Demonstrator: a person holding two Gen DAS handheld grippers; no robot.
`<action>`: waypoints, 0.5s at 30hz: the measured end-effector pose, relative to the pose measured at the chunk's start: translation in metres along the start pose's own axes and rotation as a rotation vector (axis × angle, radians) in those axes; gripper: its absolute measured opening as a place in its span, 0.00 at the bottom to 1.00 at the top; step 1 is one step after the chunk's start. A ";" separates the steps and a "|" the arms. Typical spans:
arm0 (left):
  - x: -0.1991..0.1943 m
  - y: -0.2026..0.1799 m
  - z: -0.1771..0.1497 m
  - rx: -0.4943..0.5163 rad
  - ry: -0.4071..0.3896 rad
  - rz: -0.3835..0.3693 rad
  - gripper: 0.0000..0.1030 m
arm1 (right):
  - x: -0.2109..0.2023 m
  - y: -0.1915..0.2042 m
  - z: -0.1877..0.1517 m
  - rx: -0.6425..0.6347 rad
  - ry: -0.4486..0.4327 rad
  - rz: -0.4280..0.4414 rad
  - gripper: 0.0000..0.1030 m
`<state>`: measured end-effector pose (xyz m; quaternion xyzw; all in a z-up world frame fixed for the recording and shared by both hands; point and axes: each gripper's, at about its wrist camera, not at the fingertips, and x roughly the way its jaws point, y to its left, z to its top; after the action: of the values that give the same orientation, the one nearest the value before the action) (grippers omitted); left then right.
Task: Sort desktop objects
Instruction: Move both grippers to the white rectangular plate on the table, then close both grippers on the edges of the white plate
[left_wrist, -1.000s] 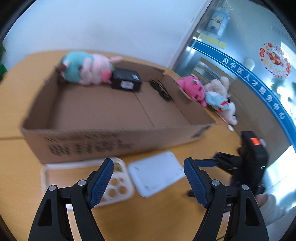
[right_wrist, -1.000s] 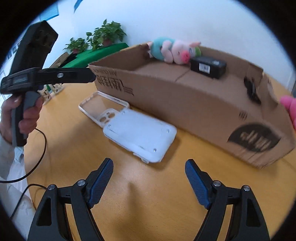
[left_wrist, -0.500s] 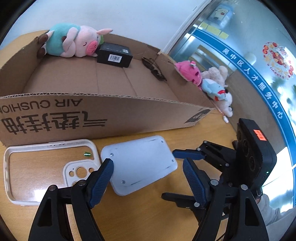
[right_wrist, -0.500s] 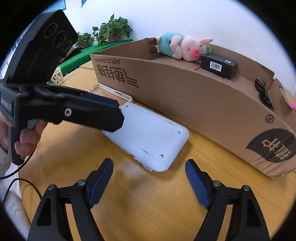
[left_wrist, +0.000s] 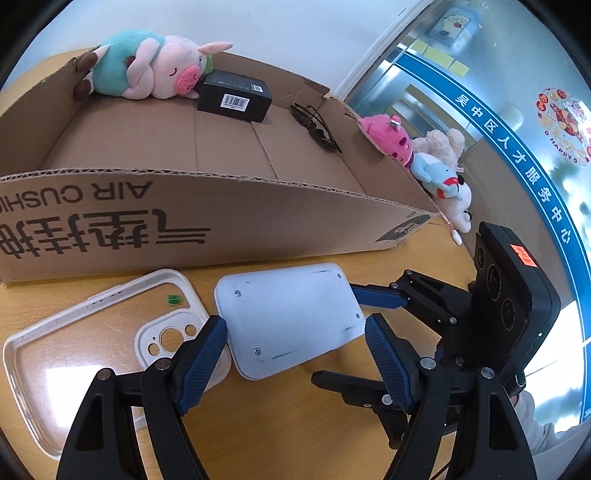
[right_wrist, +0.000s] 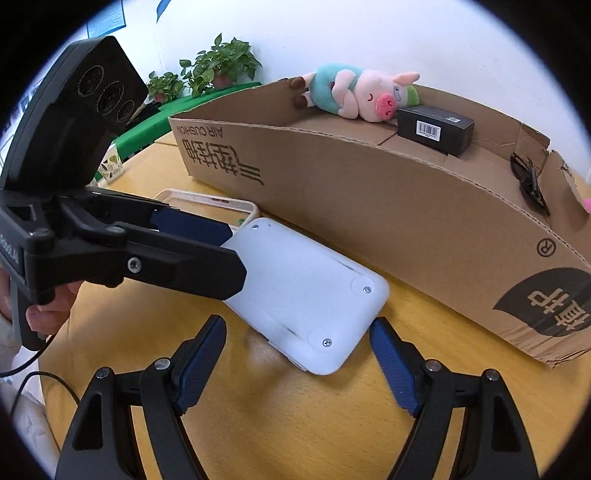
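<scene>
My left gripper has its jaws apart, straddling one short end of the white plastic box — pads beside its edges, contact unclear. My right gripper is also spread wide, its pads flanking the opposite corner of that box, nothing clamped. The box lies flat on the wooden table, just in front of the cardboard box. A clear phone case lies right against the white box on the left gripper's side, crowding the left finger. Inside the carton: a plush pig, a black packet touching its snout, dark glasses. More plush toys sit past the carton's far end. Potted plants stand behind — well apart.
</scene>
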<state>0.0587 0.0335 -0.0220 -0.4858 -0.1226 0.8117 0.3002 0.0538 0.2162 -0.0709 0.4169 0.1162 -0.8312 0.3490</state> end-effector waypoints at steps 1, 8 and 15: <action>0.001 -0.002 -0.001 0.004 0.006 -0.005 0.73 | -0.002 0.001 -0.002 -0.003 0.000 -0.002 0.78; 0.008 -0.025 -0.009 0.060 0.070 -0.078 0.73 | -0.031 -0.001 -0.029 0.023 0.007 0.000 0.78; 0.021 -0.040 -0.009 0.097 0.089 -0.094 0.73 | -0.040 -0.014 -0.045 0.051 0.032 -0.050 0.78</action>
<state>0.0737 0.0769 -0.0216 -0.4998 -0.0925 0.7793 0.3665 0.0881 0.2673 -0.0691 0.4357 0.1111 -0.8357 0.3154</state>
